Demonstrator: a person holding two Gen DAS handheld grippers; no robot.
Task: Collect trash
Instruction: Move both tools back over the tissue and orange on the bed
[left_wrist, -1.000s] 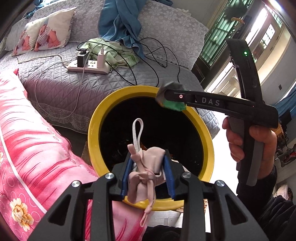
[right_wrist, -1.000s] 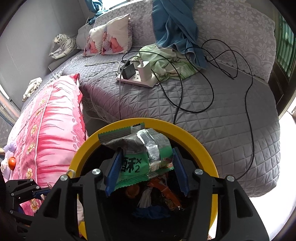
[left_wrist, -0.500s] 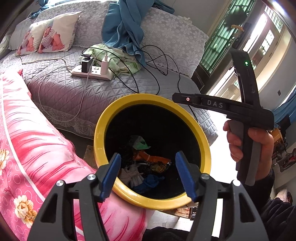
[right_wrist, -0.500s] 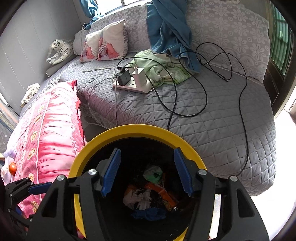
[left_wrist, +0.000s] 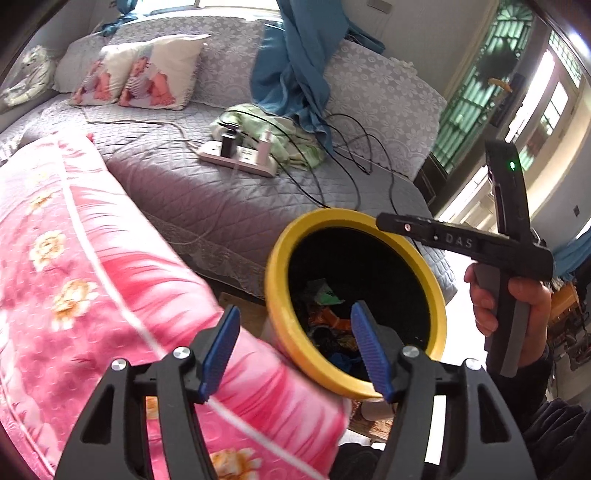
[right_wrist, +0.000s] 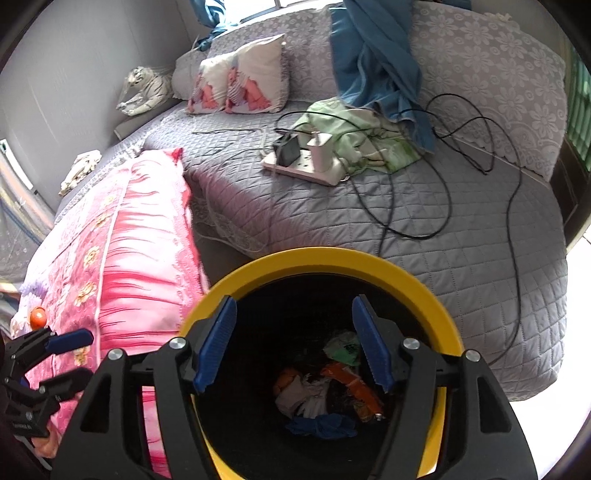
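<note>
A black bin with a yellow rim (left_wrist: 291, 236) (right_wrist: 332, 258) stands between the pink quilt and the grey bed. Several pieces of trash lie at its bottom, among them a green wrapper (right_wrist: 345, 349), an orange wrapper (right_wrist: 351, 380) and a blue rag (right_wrist: 321, 424). My left gripper (left_wrist: 295, 347) is open and empty, over the bin's near-left rim and the quilt's edge. My right gripper (right_wrist: 291, 343) is open and empty, straight above the bin's mouth. The right gripper also shows from the side in the left wrist view (left_wrist: 391, 223).
A pink flowered quilt (left_wrist: 92, 277) lies left of the bin. The grey quilted bed (right_wrist: 406, 221) carries a white power strip (right_wrist: 306, 166) with chargers, black cables (right_wrist: 443, 184), a green cloth (right_wrist: 362, 140), a blue garment (right_wrist: 373, 55) and a pillow (right_wrist: 240, 81).
Both grippers opened and let go: the pink cloth from the left and the green wrapper from the right fell into the bin. The left gripper has since swung to the left, toward the quilt.
</note>
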